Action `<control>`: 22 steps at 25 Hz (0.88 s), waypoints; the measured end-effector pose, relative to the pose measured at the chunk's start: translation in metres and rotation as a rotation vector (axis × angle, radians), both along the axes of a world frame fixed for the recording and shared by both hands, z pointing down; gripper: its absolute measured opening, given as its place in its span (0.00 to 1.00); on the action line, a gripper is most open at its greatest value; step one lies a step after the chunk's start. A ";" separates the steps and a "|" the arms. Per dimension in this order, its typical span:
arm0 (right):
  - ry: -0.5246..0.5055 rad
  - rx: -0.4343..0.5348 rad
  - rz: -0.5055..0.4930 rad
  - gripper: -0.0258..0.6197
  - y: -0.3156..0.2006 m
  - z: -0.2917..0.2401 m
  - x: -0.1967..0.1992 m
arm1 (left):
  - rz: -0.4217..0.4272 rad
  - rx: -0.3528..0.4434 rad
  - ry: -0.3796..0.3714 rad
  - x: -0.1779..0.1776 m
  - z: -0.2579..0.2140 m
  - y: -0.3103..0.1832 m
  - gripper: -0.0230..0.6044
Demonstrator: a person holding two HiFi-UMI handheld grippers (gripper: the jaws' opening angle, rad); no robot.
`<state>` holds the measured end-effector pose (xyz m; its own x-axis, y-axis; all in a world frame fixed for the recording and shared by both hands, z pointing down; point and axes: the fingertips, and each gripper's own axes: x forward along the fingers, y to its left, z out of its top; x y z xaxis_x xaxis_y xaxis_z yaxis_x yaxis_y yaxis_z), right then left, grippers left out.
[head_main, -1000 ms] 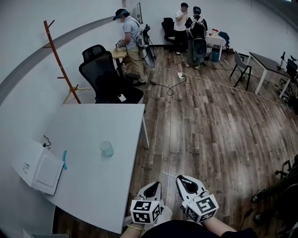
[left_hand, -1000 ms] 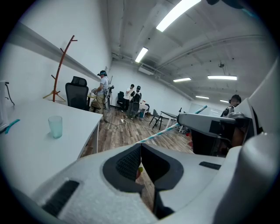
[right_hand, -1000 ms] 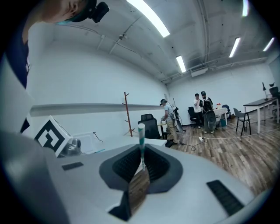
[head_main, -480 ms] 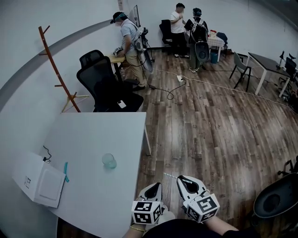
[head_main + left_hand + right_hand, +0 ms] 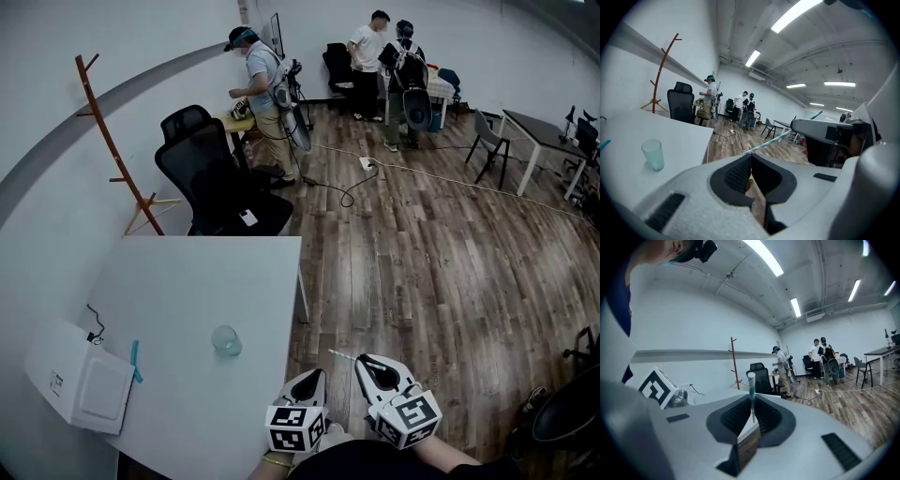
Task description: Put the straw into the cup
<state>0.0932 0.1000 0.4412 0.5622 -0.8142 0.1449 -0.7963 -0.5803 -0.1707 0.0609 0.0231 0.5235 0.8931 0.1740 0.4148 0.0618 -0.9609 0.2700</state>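
Early days: right gripper (image 5: 364, 364) pinches the straw (image 5: 342, 354), left gripper (image 5: 314, 375) pressed together empty, cup (image 5: 226, 340) well apart, nothing inside.

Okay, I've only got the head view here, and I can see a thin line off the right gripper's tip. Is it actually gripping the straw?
Observer: Yes. In the right gripper view the right gripper has its jaws shut on the straw, which sticks out past the tips.
Operator: And the left one, anything in it?
Observer: No. The left gripper has its jaws together with nothing between them.
Operator: What does the cup look like from down there?
Observer: The left gripper view shows the cup upright on the table, see-through, with nothing in it.
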 end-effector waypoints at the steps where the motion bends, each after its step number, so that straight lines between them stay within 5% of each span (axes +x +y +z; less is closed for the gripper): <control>1: -0.001 -0.002 0.000 0.10 -0.003 -0.001 0.002 | -0.001 0.000 0.001 0.002 0.000 -0.003 0.07; 22: 0.018 -0.010 -0.091 0.10 -0.075 0.006 0.033 | -0.078 -0.002 -0.010 0.024 0.009 -0.073 0.07</control>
<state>0.1266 0.0252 0.4473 0.4890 -0.8604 0.1435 -0.8486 -0.5073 -0.1503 0.0845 -0.0498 0.5329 0.8996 0.1051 0.4238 -0.0161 -0.9620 0.2726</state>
